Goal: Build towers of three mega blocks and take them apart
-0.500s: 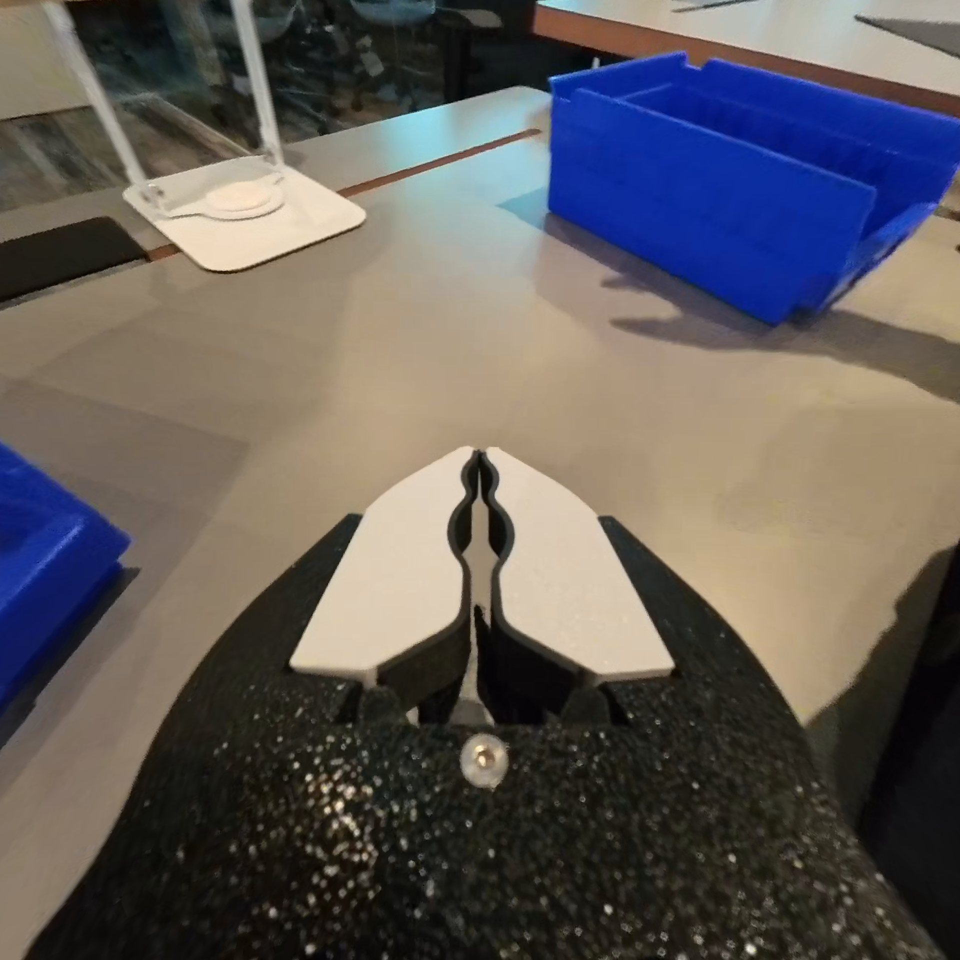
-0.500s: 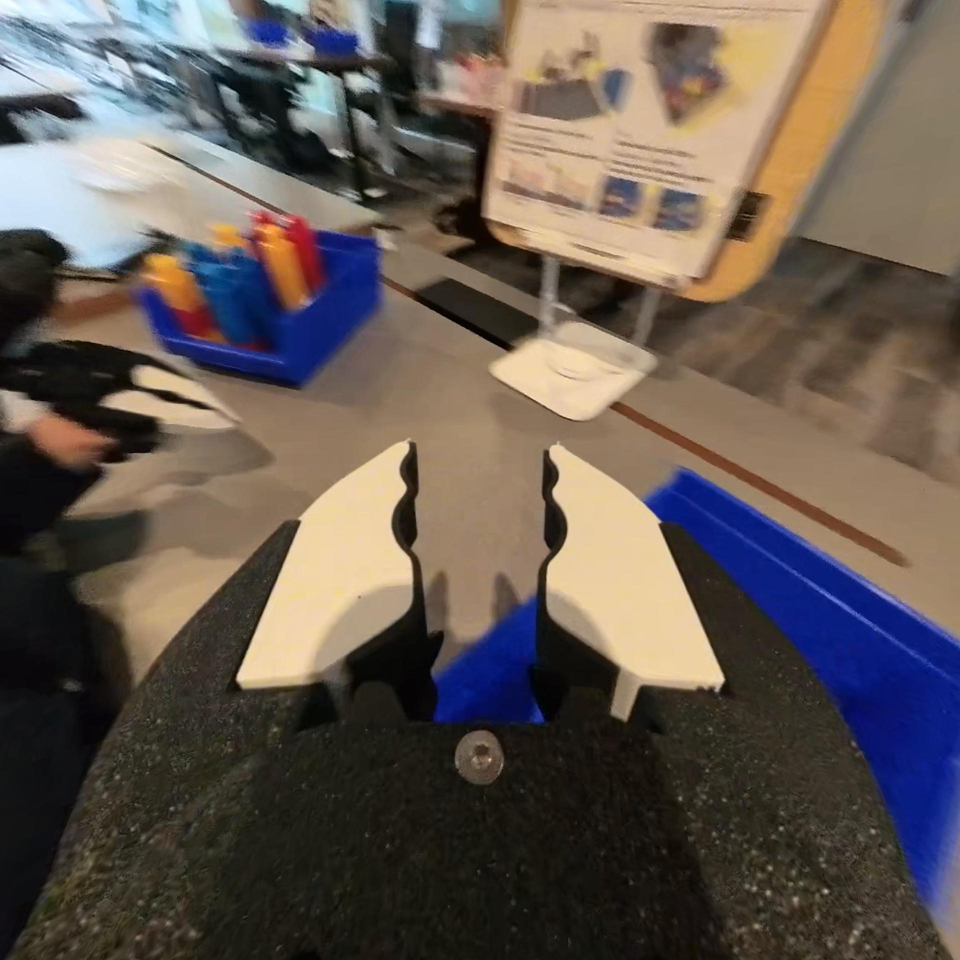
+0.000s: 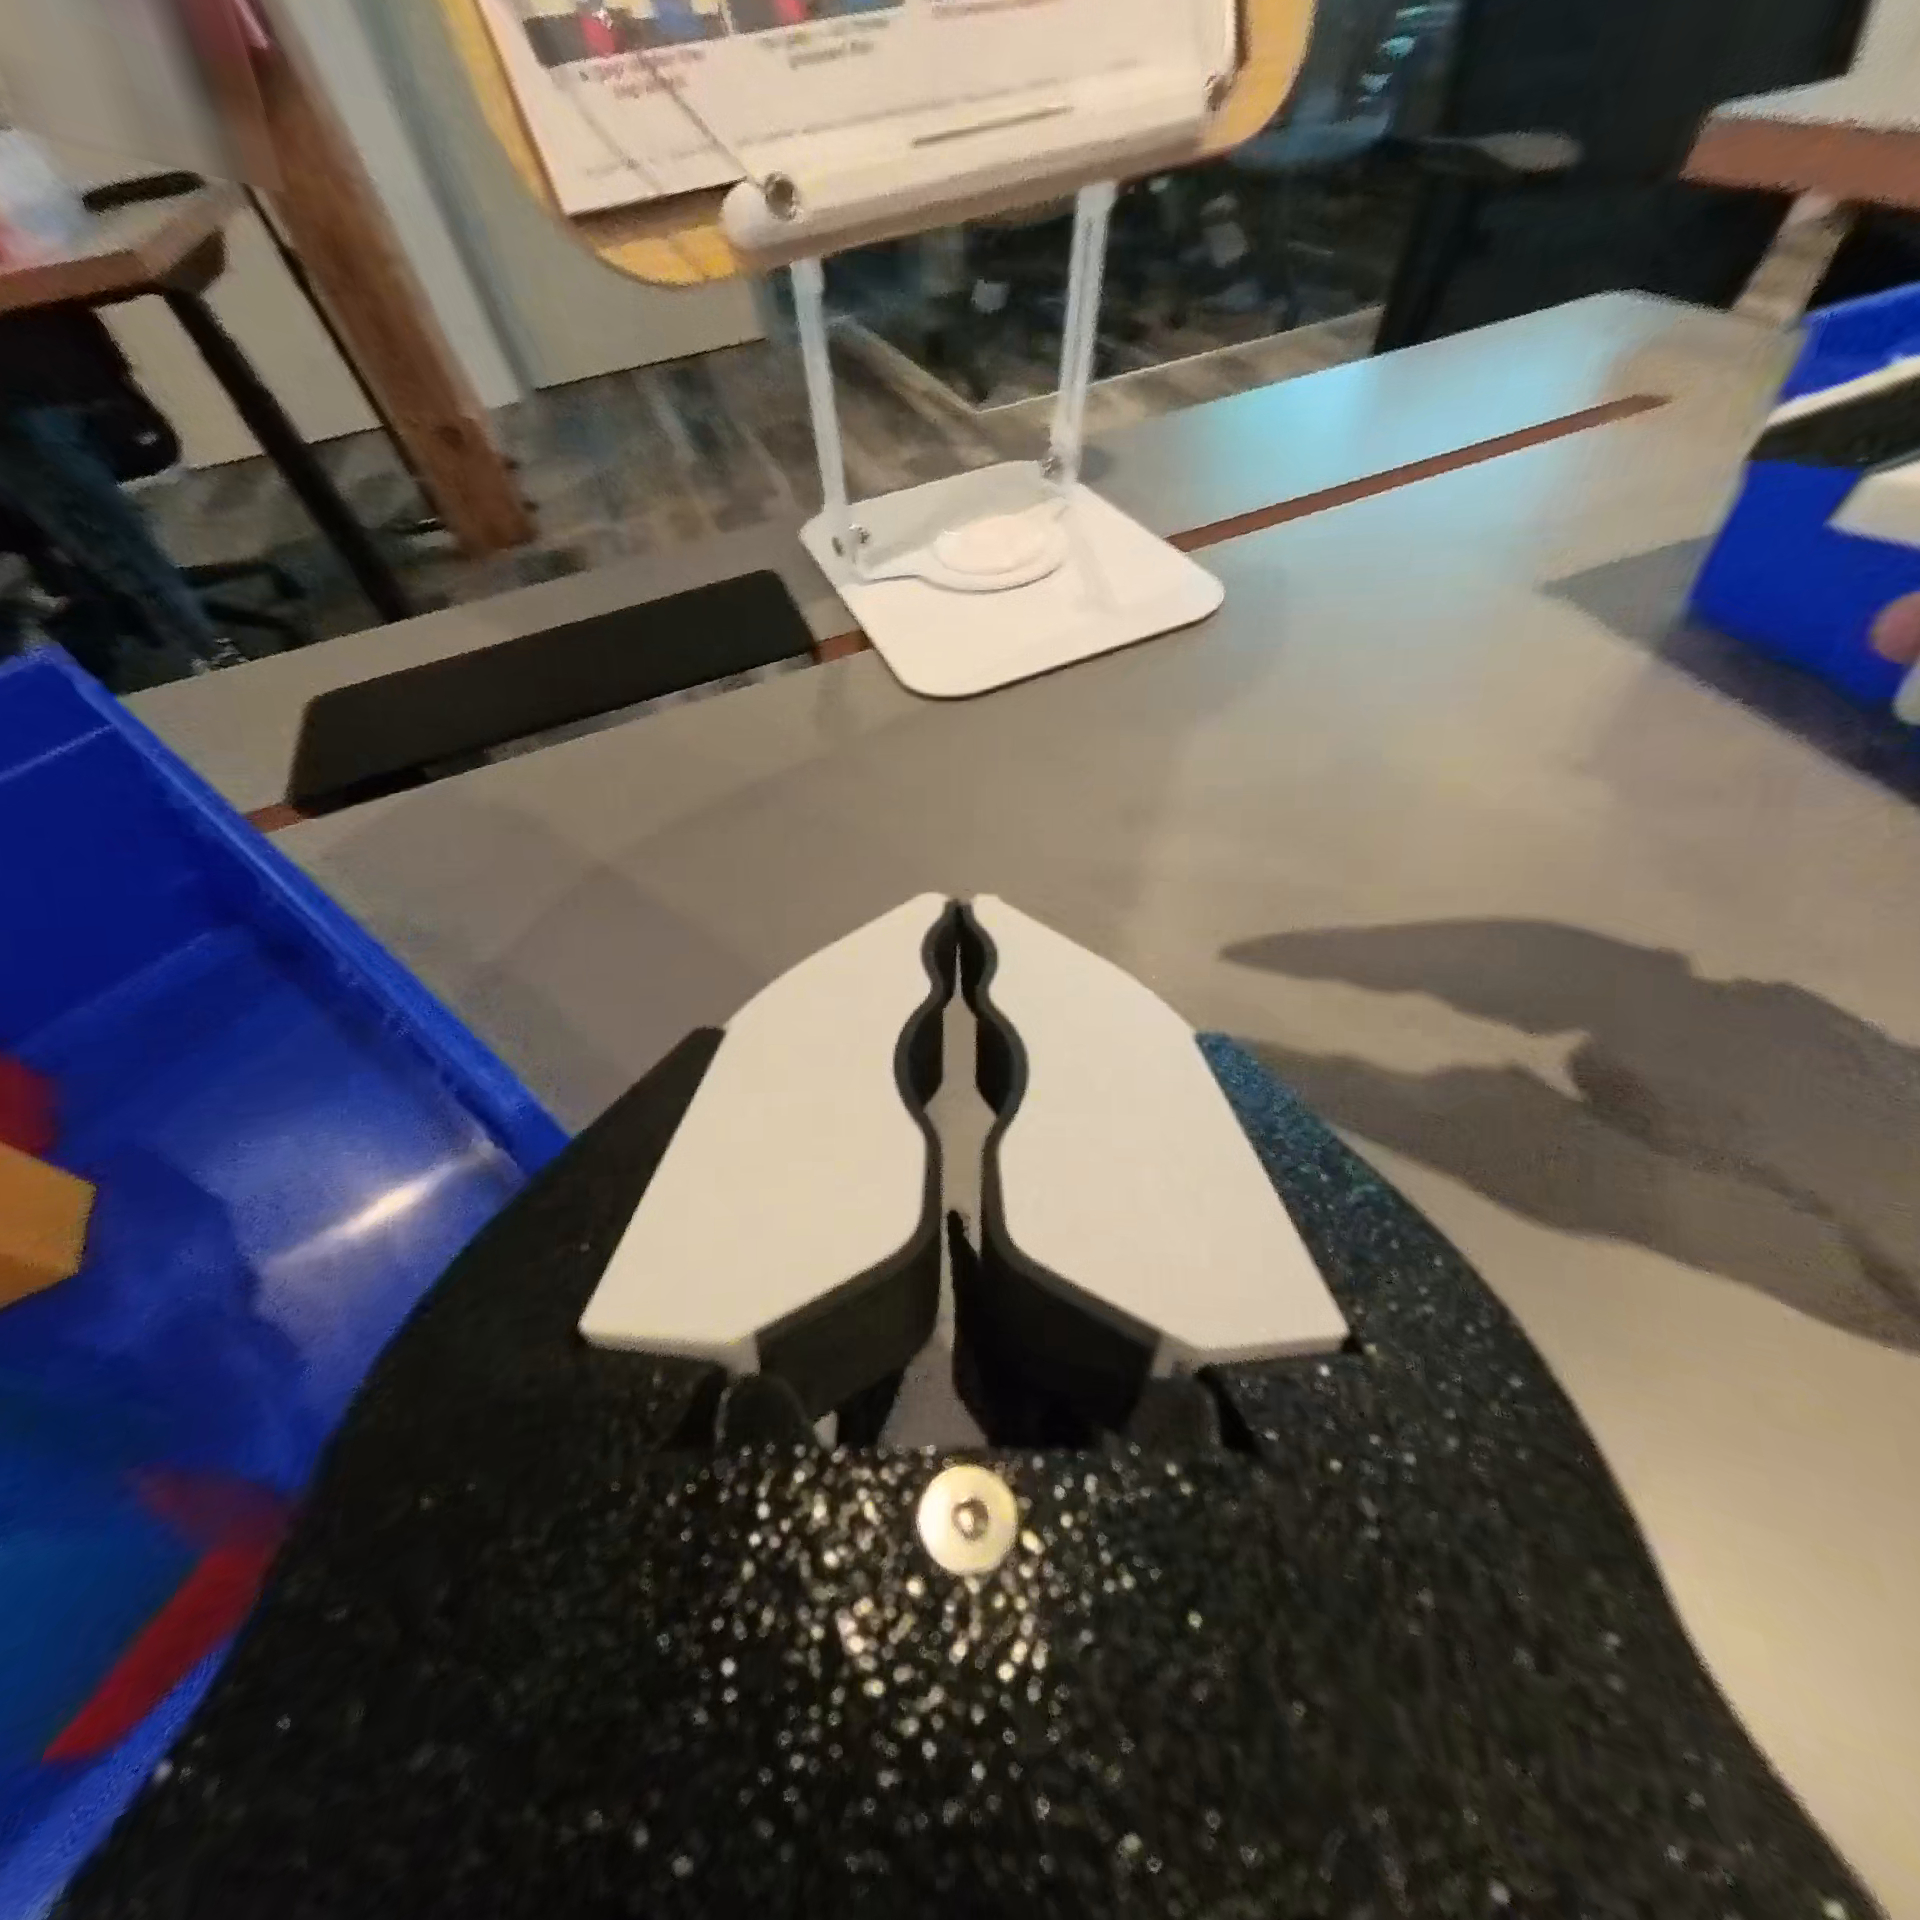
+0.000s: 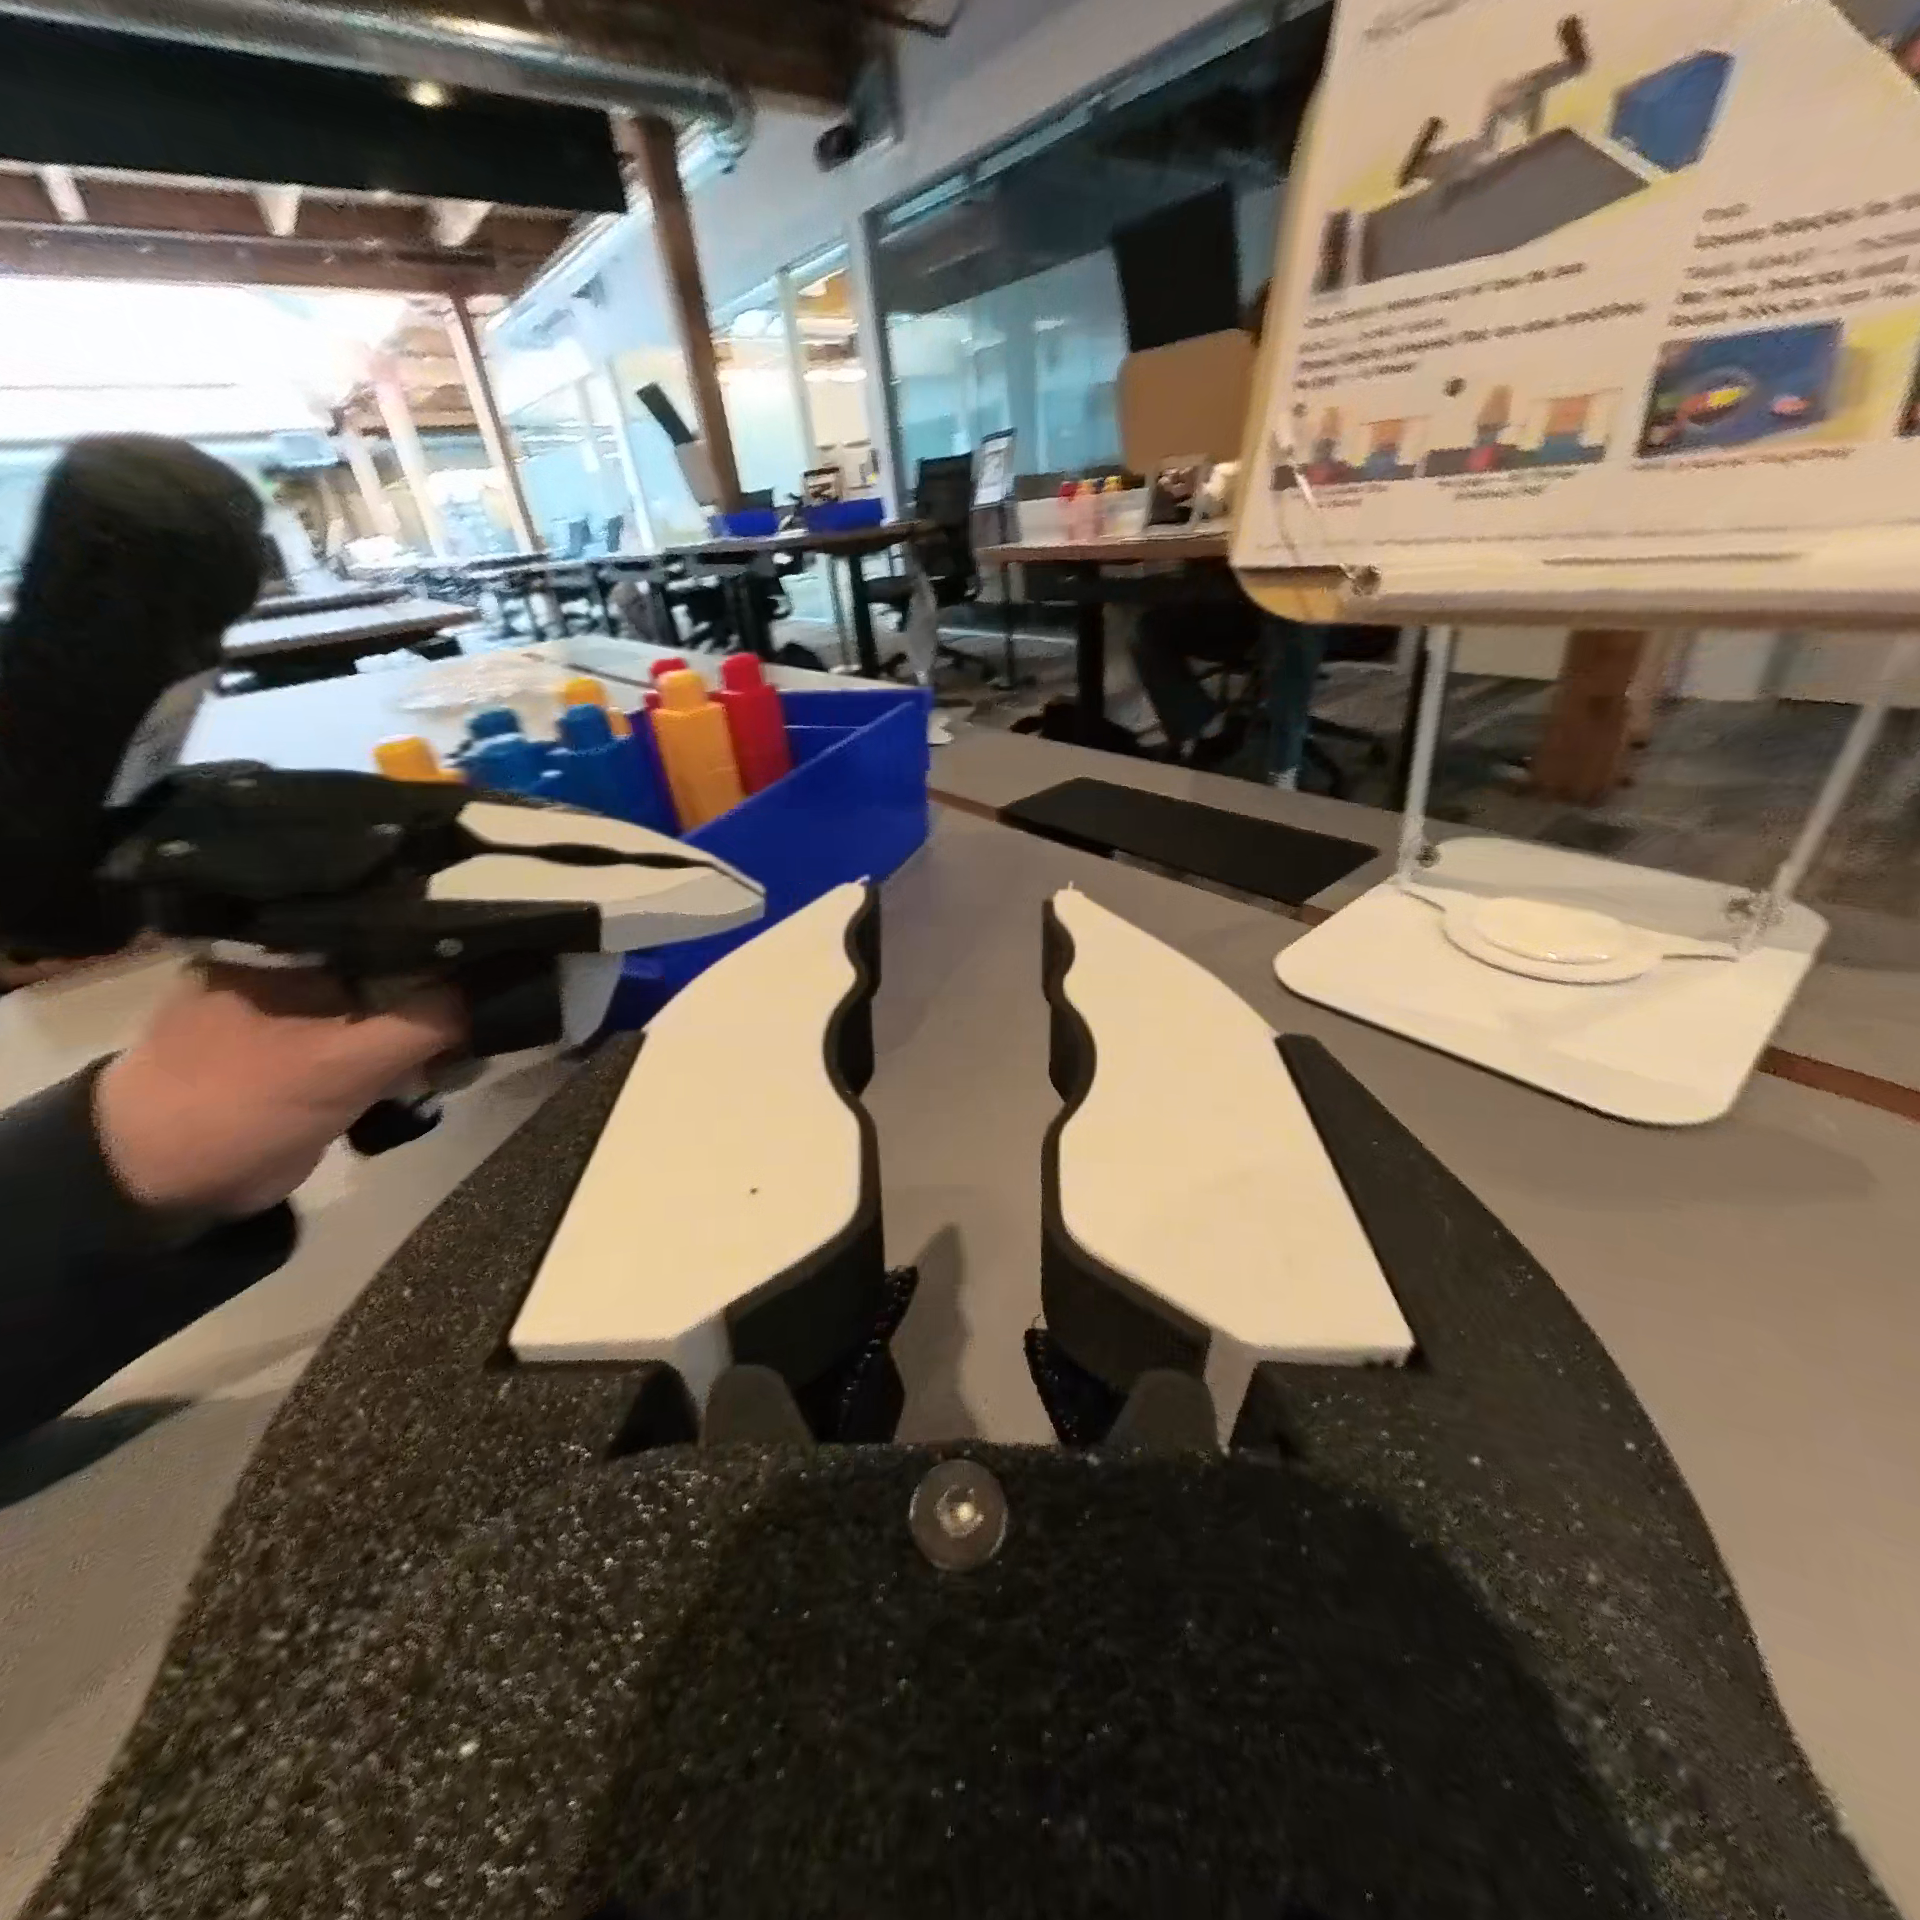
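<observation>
So the grey worktop [image 4: 1455,1247] takes up most of both views, with a thin brown strip running across its far part. On the far side stands a big poster board [image 4: 1621,312] on two thin clear legs, set on a flat white base plate [image 4: 1538,1018]; there's a black flat pad [image 4: 1195,842] lying just left of that base.

Next biggest: a blue bin [image 4: 821,810] on the left of the worktop in the right wrist view. The mega blocks [image 4: 717,727] are in there, standing up as stacked columns in yellow, red and blue, poking above the rim. In the left wrist view that bin [image 3: 239,935] fills the left edge, with blurry red and orange pieces inside. A second blue bin [image 3: 1808,582] sits at the far right edge of the left wrist view.

The left hand-held gripper [image 3: 958,914] has its white fingers pressed together at the tips, nothing between them, hovering over bare worktop just beside the bin. From the right wrist view you can see it [image 4: 727,894] held by a person's hand [image 4: 260,1091] in a dark sleeve, tips right in front of the bin with the blocks.

The right hand-held gripper [image 4: 961,904] has its fingers spread apart, empty, only grey worktop showing through the gap.
</observation>
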`<state>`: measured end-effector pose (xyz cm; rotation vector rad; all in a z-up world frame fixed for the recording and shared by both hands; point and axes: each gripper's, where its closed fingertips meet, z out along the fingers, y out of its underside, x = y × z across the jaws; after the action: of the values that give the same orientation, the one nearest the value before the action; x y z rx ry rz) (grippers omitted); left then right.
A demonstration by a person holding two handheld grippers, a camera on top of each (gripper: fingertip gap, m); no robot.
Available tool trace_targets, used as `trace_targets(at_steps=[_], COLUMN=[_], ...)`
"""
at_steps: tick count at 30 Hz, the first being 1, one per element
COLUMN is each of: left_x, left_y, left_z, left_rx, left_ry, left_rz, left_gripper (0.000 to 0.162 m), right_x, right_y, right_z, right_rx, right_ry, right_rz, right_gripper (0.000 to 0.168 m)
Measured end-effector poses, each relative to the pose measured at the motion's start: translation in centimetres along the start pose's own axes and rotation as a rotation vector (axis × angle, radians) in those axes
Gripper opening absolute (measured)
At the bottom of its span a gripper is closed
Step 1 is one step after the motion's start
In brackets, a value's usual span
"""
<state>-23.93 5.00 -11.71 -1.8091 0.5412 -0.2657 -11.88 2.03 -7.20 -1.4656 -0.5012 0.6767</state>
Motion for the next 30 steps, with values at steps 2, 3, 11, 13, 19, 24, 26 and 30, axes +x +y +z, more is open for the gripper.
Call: trace_targets(at_steps=[2,3,11,13,19,24,26,30], left_x=[-0.6,-0.8,-2.7,-3.0,-3.1,-4.6,-4.9,-4.0], left_y=[0.6,0.9,4.0,4.3,4.6,5.0,5.2,2.7], left_z=[1.3,1.8,3.4,3.5,3.5,2.8,2.5,2.1], left_rx=[-0.01,-0.012,-0.104,-0.113,-0.129,-0.146,-0.147,-0.054], left_ry=[-0.049,-0.074,-0.18,-0.179,-0.206,-0.254,-0.238,-0.278], left_rz=[0.034,0.062,0.107,0.102,0.175,0.173,0.163,0.238], left_gripper=[0.0,0.0,0.0,0.0,0.0,0.0,0.0,0.0], right_x=[1.0,1.3,1.6,1.8,2.7,2.6,2.4,2.1], right_y=[1.5,2.1,5.2,5.2,5.1,4.9,5.1,5.3], right_z=[1.3,1.8,4.0,4.2,3.7,3.4,3.6,3.7], right_rx=[0.014,0.014,-0.07,-0.079,-0.052,-0.039,-0.053,-0.066], right_ry=[0.045,0.051,0.038,0.033,0.017,0.01,0.008,0.005], right_rz=[0.019,0.032,-0.096,-0.131,-0.041,-0.041,-0.06,-0.095], right_gripper=[0.027,0.027,0.019,0.013,0.013,0.013,0.013,0.011])
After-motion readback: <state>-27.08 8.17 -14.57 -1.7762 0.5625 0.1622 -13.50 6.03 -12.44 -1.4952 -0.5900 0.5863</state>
